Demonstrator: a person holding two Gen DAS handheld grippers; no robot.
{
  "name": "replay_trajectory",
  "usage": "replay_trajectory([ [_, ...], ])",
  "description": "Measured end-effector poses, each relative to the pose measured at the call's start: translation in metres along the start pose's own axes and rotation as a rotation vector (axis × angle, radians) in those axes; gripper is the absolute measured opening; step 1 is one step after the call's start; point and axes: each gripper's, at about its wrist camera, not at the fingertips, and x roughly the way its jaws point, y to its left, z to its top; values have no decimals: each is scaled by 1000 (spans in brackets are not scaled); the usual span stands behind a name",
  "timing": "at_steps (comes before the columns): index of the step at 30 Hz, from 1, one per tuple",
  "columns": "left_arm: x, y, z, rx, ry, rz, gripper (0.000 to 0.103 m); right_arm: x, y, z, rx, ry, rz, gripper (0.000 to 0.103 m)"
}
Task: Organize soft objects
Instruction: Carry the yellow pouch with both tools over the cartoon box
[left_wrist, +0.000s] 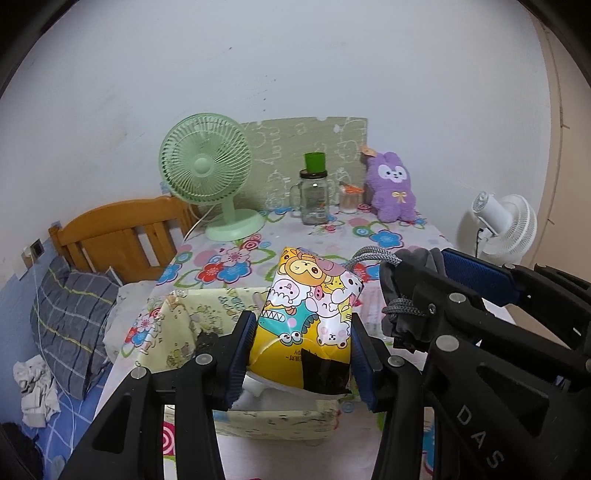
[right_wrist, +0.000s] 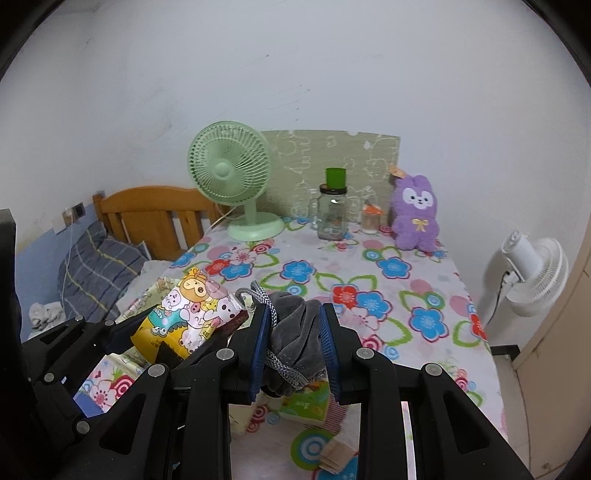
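Yellow cartoon-print packet (left_wrist: 306, 325), crinkly foil or plastic by its shine, sits centre-low in the left wrist view, clamped between the blue pads of my left tongs (left_wrist: 303, 354). Both pads press its sides; the packet bulges upward between them. Below and behind it lies a pale printed fabric box (left_wrist: 207, 317) with an open top, resting on the flowered surface (left_wrist: 229, 262). At right of frame my right tongs (left_wrist: 424, 295) carry a grey drawstring pouch (left_wrist: 413, 266), cord looping out to the left.

Upper centre: green desk fan (left_wrist: 207, 166), glass jar (left_wrist: 314, 195) with a green cup on its lid, purple plush rabbit (left_wrist: 393, 188) against the wall. All stand well apart from the box.

Right wrist view: the grey pouch (right_wrist: 295, 328) is bunched at centre, my right tongs (right_wrist: 295, 339) closed on it, pads sinking into the cloth. The packet (right_wrist: 192, 314) and left tongs (right_wrist: 122, 332) show at lower left, above the box edge (right_wrist: 122, 373). The rabbit (right_wrist: 417, 214) sits upper right.

Judgement: step in hand is carrying both soft items to the box. To do it well, I would bring the packet squarely over the opening before parting the left tongs, and keep the grip light so the packet does not burst. The pouch cord dangles loose; I would watch that it does not snag a pad on release.
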Motion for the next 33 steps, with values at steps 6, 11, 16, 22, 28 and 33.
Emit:
replay_trajectory([
  [6, 11, 17, -4, -21, 22, 24, 50, 18, 15, 5, -22, 20, 45, 31],
  [11, 20, 28, -7, -31, 41, 31, 50, 33, 26, 7, -35, 41, 62, 31],
  [16, 31, 39, -10, -40, 62, 31, 50, 50, 35, 7, -45, 68, 77, 31],
  [22, 45, 53, -13, -49, 88, 52, 50, 69, 47, 8, -59, 92, 94, 31],
  [28, 60, 63, -19, -53, 127, 68, 51, 91, 54, 7, -65, 121, 111, 31],
  [33, 71, 69, -24, -59, 152, 75, 51, 108, 59, 3, -74, 155, 125, 31],
])
